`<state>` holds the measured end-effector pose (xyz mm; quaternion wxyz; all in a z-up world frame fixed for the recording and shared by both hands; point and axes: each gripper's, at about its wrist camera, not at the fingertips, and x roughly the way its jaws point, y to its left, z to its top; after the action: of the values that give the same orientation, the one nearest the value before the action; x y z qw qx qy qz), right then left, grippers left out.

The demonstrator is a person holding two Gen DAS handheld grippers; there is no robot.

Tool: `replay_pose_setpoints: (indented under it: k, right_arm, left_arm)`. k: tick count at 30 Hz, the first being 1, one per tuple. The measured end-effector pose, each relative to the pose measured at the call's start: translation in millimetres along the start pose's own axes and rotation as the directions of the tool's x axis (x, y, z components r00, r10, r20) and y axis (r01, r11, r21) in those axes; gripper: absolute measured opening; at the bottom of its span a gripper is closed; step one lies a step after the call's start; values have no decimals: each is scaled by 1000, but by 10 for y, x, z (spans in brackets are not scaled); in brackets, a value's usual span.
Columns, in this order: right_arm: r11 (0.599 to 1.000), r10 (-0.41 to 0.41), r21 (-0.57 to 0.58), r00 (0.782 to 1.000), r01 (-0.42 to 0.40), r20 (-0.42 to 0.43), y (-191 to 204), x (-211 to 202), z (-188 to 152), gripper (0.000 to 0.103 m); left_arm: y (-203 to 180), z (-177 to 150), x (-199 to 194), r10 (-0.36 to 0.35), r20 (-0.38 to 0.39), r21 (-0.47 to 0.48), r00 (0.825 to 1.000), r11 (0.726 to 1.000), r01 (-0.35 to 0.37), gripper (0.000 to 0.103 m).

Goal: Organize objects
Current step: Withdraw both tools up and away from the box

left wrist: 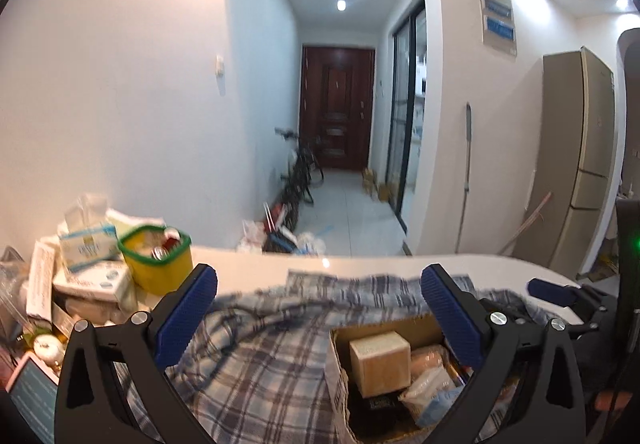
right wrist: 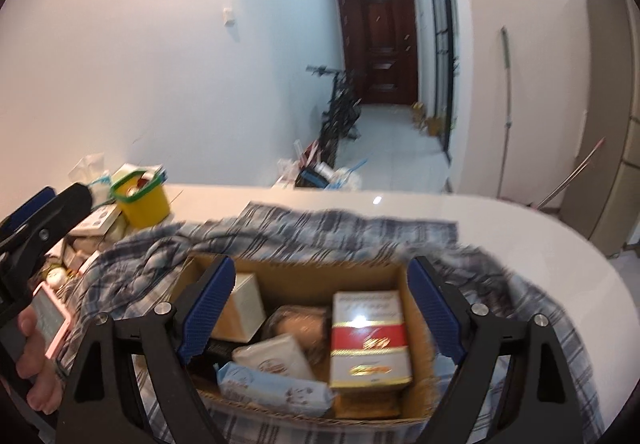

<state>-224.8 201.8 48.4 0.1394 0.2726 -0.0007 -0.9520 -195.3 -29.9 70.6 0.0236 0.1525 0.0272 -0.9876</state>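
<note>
Here, an open brown cardboard box (right wrist: 304,276) sits on a blue-and-white plaid cloth (right wrist: 152,256) spread over the white glossy surface (right wrist: 500,220), toward its near edge. Inside the box stand a red, white and gold carton (right wrist: 368,340) on the right, a beige cube-shaped box (left wrist: 380,360) on the left, and pale soft packets (right wrist: 276,360) between them. The right gripper (right wrist: 320,316) hangs over the box with its jaws apart and nothing between them. The left gripper (left wrist: 320,320) hovers above the cloth beside the box, its jaws also wide apart and empty. A yellow tub with a green rim (left wrist: 160,260) stands at the surface's far left edge among stacked white cartons (left wrist: 92,280).
</note>
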Motion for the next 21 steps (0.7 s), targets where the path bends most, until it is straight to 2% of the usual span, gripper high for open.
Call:
replay_pose_setpoints:
  k: [4,5,7,10,13,15,21]
  right_arm:
    - [998,-57,13,992,56,115,-55,-215,71,88]
    - [998,-68,20,987,66,147,-66,-280,90,91]
    - [996,-91,43,972,84,216,-102,-417,125,102]
    - [993,-111,61,950,97,291,-131,-578,183,103]
    - [994,-107,58,931,92,350,-145,-693,217,103]
    - [994,-106,60,922,90,372,-150,-732,233,103]
    - [995,-105,36,915,98,389,-84,-744,270,103]
  left_arm:
    - [29,43,-219,15,130,-14,991,1000,-14,103]
    - [30,46,-273,20,164,-13,986,1000,-18,103]
    - [18,49,-384,34,233,-3,972,999,-35,103]
    - [-18,32,-545,36,326,10,945,999,-41,103]
    - [-51,21,-609,17,354,23,935,999,-26,103]
    - [-72,18,-618,14,354,27,935,999,-25,103]
    - [-83,22,-604,10,346,38,938,999,-24,103]
